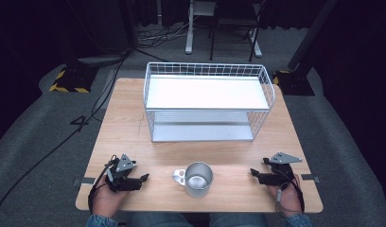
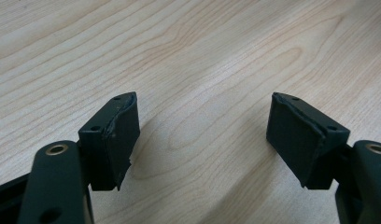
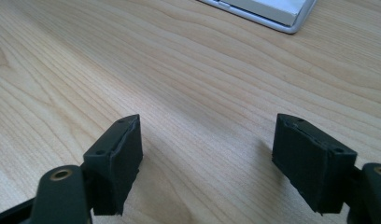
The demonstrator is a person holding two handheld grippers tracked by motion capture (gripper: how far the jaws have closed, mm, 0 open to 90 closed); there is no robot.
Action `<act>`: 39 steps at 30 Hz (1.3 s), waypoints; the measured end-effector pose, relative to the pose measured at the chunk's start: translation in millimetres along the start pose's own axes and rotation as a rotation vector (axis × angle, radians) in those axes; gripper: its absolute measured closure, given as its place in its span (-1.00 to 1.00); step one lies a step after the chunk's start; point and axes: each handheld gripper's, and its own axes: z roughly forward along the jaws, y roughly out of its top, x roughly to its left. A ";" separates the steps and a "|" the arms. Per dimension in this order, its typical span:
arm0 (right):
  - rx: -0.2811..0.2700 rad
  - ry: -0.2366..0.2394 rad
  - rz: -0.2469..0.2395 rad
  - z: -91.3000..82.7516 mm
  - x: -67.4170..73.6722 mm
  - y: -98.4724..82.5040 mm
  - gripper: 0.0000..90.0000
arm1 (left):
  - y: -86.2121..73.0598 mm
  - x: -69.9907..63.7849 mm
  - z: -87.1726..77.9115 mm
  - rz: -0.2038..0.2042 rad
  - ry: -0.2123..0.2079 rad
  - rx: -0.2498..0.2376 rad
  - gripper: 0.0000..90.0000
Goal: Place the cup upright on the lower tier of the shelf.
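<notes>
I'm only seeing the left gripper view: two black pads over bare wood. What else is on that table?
Observer: A metal mug stands upright near the front edge, between the two tools.
Operator: Is the left tool touching it?
Observer: No. The left tool lies apart from it, to its left, jaws open.
Operator: Anything farther back?
Observer: A white wire rack with two shelves, both bare.
Operator: And the other tool?
Observer: The right tool is to the mug's right, open too, holding nothing.
</notes>
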 end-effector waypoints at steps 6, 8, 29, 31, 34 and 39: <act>0.000 0.001 0.000 0.0 0.0 0.0 -0.45 | -0.2 -0.9 0.4 0.000 -0.002 0.005 -0.52; 0.000 0.001 0.000 0.0 0.0 0.0 -0.45 | -0.6 -1.3 -0.1 -0.005 -0.008 0.007 -0.52; -0.001 0.001 0.000 -0.1 0.1 0.0 -0.44 | 7.5 -3.6 -13.2 -0.043 -0.018 0.000 -0.36; -0.001 0.001 -0.001 -0.1 0.1 0.0 -0.44 | 11.0 -5.5 -18.7 -0.037 -0.021 -0.017 -0.35; -0.001 0.001 -0.001 -0.2 0.1 0.0 -0.44 | 13.3 -7.8 -23.0 -0.040 -0.024 -0.032 -0.35; -0.001 0.001 0.000 -0.1 0.1 0.0 -0.44 | 16.2 -11.4 -33.0 -0.039 -0.025 -0.069 -0.35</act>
